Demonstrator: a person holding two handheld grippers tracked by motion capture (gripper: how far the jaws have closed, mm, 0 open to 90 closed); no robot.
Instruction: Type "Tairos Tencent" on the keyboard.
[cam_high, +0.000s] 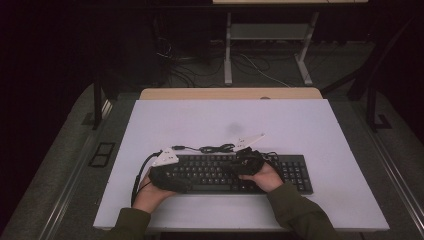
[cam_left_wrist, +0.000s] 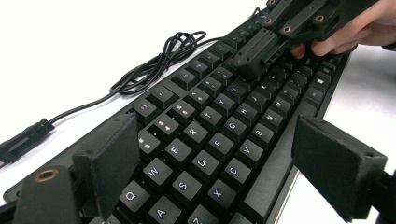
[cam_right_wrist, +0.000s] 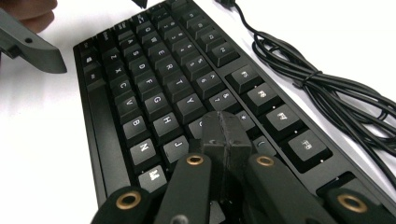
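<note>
Jaws of the right gripper (cam_right_wrist: 223, 135) are pressed together with nothing between them, their joined tips set down on the keyboard (cam_right_wrist: 154, 93) among the keys beside the J and H row, as seen in the right gripper view. Jaws of the left gripper (cam_left_wrist: 233, 158) are spread wide and hold nothing; they are hung over the letter keys at the keyboard's left end, one pad over the far edge near the number row and the other over the near edge by the space bar.

On the high view, the black keyboard (cam_high: 280, 172) is laid flat at about six o'clock on the white tabletop (cam_high: 300, 125), its long side parallel to the near edge. The left gripper (cam_high: 167, 172) is found at its nine o'clock end, the right gripper (cam_high: 250, 161) near its centre. A black cable (cam_high: 215, 148) is bundled in loose loops just past the keyboard's twelve o'clock edge, touching the tabletop. Both forearms, in dark green sleeves (cam_high: 295, 210), are brought in from six o'clock.
</note>
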